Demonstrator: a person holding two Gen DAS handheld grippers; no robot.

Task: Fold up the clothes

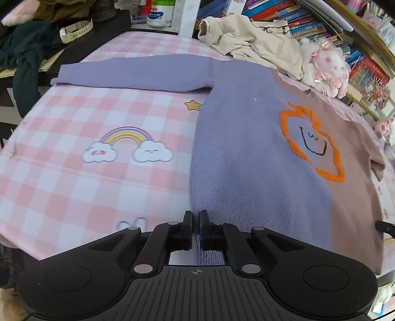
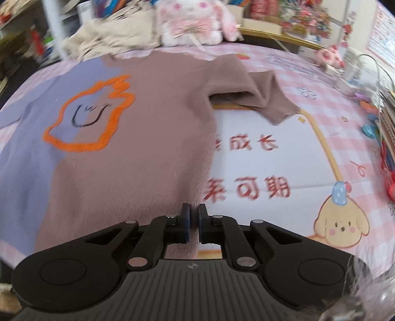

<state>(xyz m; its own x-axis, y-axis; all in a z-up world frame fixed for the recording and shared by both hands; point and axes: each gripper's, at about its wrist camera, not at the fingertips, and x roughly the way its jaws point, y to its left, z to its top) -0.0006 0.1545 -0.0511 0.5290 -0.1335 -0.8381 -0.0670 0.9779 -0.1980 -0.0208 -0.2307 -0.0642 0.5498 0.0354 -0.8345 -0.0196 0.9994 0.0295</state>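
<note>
My right gripper (image 2: 193, 223) sits at the near hem of the sweater (image 2: 138, 138), jaws drawn close with the brown hem edge between them; the sweater lies flat on the pink checked blanket (image 2: 333, 138), lilac on its left part, brown on the rest, an orange-outlined smiling shape (image 2: 88, 113) across the chest; its brown sleeve (image 2: 259, 96) lies crumpled to the right; a plush rabbit (image 2: 195, 22) sits beyond the collar, beside a blurred cream garment (image 2: 111, 37).

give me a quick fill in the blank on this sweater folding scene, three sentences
1. The left gripper is shut on the sweater's ____ half, at the hem.
2. The outline around the smiley face is ____.
3. The plush toy past the sweater's collar is a ____.

Missing words: purple; orange; rabbit
</note>
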